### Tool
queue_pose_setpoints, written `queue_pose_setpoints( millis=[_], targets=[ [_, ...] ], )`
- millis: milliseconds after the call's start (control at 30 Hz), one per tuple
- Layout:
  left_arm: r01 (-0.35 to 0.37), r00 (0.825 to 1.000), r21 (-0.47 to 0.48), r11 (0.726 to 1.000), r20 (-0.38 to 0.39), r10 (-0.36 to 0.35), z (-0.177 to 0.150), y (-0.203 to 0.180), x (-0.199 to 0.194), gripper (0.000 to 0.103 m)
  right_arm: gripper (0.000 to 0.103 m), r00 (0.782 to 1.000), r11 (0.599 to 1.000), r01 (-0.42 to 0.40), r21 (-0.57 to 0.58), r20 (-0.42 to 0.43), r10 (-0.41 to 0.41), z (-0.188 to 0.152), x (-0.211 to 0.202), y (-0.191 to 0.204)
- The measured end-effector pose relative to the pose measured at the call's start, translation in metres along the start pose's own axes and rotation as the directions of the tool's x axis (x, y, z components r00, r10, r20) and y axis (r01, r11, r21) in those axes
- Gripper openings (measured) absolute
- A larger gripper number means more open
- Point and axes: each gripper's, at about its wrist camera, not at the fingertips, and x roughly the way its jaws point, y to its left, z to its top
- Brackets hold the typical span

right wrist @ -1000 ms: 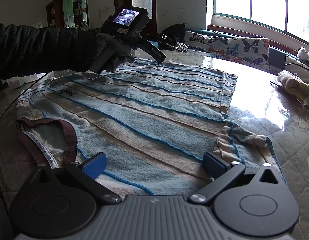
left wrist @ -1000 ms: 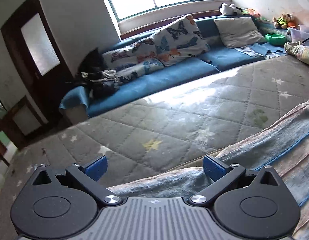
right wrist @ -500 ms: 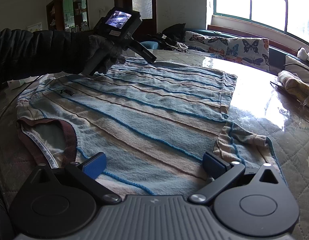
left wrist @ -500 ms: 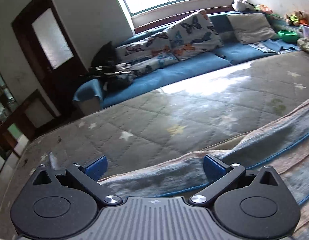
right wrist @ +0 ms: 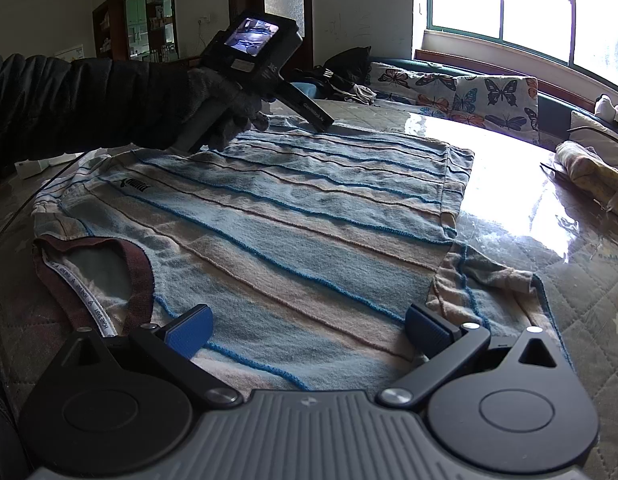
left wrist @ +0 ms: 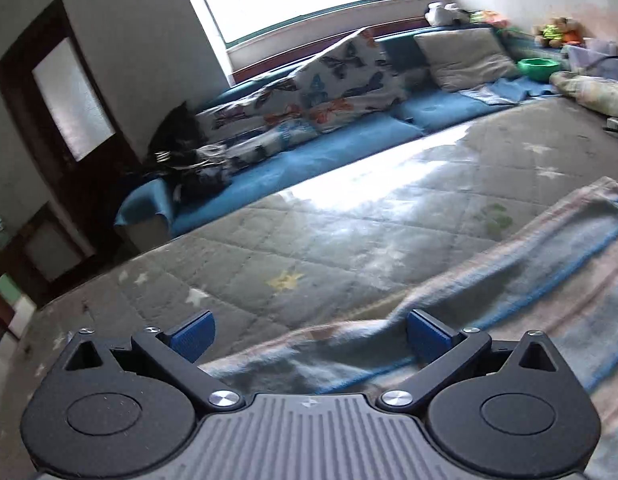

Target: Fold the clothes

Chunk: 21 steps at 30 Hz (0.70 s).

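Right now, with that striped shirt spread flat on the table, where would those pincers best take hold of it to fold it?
Probably the loose sleeve just ahead of the right gripper, whose jaws are wide open. It sticks out past the striped shirt body and is already rumpled up, so a finger could slide under its raised edge from the near side. The flat middle offers no edge to pinch.

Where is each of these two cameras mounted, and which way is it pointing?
Left wrist: rides on the left gripper, facing over the striped shirt edge toward the blue sofa; only its open fingers show.
Right wrist: rides on the right gripper, facing across the shirt; shows its open fingers and the gloved left hand.
Shared: shirt, quilted mattress, butterfly cushions.
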Motion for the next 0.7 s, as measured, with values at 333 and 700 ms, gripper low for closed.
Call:
queue_pose_setpoints(
  millis=[333, 700],
  targets=[
    [0.039, 0.999, -0.022, 0.999, -0.003, -0.039, -0.017, 0.018, -0.039, 0.103, 0.103, 1.0, 1.0, 0.004, -0.005, -0.001, -0.004, 0.0, 0.0, 0.001],
    [0.159, 0.987, 0.022, 0.987, -0.026, -0.159, -0.073, 0.01, -0.117, 0.103, 0.103, 1.0, 1.0, 0.006, -0.008, -0.002, -0.006, -0.001, 0.0, 0.002]
  ],
)
